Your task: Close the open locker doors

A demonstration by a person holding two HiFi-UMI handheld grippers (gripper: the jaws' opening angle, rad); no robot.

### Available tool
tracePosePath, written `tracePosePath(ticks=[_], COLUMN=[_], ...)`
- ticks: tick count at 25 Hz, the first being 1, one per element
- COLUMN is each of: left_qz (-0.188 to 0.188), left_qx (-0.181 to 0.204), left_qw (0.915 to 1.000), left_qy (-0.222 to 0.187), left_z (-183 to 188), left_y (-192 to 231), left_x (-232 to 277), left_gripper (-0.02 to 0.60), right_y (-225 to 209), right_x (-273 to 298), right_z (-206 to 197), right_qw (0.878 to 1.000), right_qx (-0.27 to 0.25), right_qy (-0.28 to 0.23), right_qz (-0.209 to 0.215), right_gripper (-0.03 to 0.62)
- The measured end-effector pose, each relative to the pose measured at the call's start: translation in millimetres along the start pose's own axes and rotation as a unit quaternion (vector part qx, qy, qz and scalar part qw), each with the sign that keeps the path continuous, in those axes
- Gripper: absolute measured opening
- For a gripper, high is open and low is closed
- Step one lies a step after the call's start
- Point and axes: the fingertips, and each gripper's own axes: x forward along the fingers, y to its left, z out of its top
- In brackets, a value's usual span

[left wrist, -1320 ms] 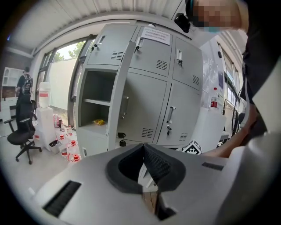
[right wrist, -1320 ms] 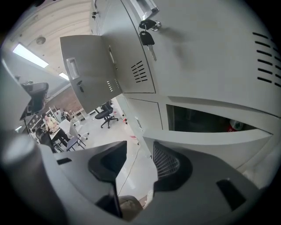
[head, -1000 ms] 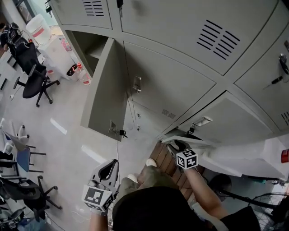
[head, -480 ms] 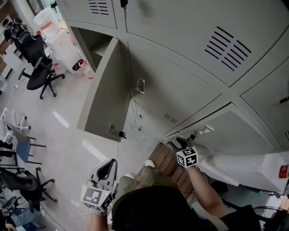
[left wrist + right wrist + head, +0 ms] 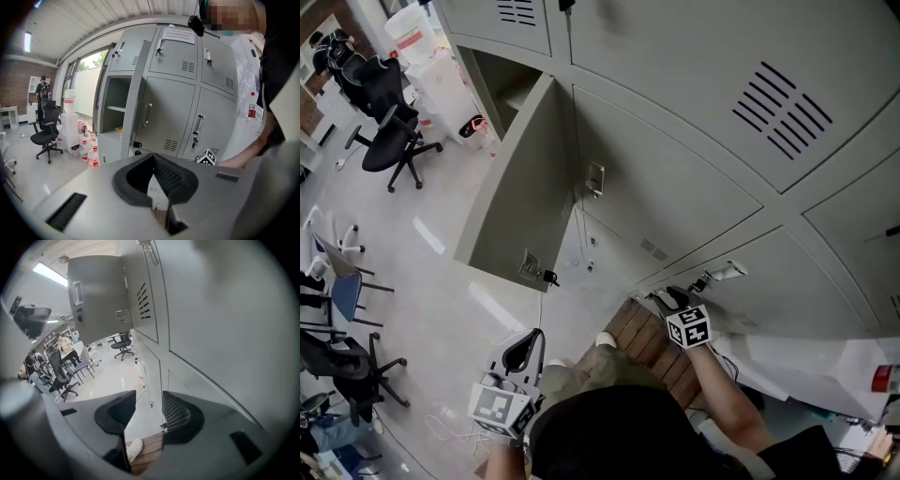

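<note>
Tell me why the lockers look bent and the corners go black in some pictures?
Left gripper view: a wide-angle lens bows the grey metal lockers and blackens the corners; daylight washes out the tall window. Right gripper view: same round black border, close grey locker wall soft, ceiling light strip glaring. Head view: lines lean steeply, yet the open grey locker door looks sharp.

The claw (image 5: 149, 398) gaped empty close beside the lockers (image 5: 225, 324); farther along, one door (image 5: 96, 296) stood open.

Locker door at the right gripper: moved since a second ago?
Yes. The locker door swung inward and is now about flush with the neighbouring closed door.
</note>
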Motion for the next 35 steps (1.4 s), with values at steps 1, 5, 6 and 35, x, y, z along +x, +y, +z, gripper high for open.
tracePosePath(ticks=[1,5,6,35], left_qz=[0.001,0.006,0.008,-0.009], left_qx=[0.003,0.003,0.003,0.012], left_qw=[1.0,0.9999,0.9998,0.9973], left_qy=[-0.006,-0.014,-0.016,-0.071], left_z=[-1.1,-4.8,-5.9,14.5], left_y=[0.6,2.6,4.0,53.5], left_x=[0.2,-1.0,-2.0,-87.1], left_gripper=[0.006,0.008,0.006,0.008], right_y=[0.4,1.1,1.9,219.7], right_x=[0.4,2.3,2.4,-72.9], right_z=[-0.2,0.6,1.0,149.8], right_qw=[1.0,1.0,1.0,0.98], right_qx=[-0.003,0.003,0.007,-0.06], right_qy=[0.001,0.001,0.001,-0.154], right_qz=[0.001,0.006,0.008,0.11], right_gripper=[0.183,0.189,0.189,0.155])
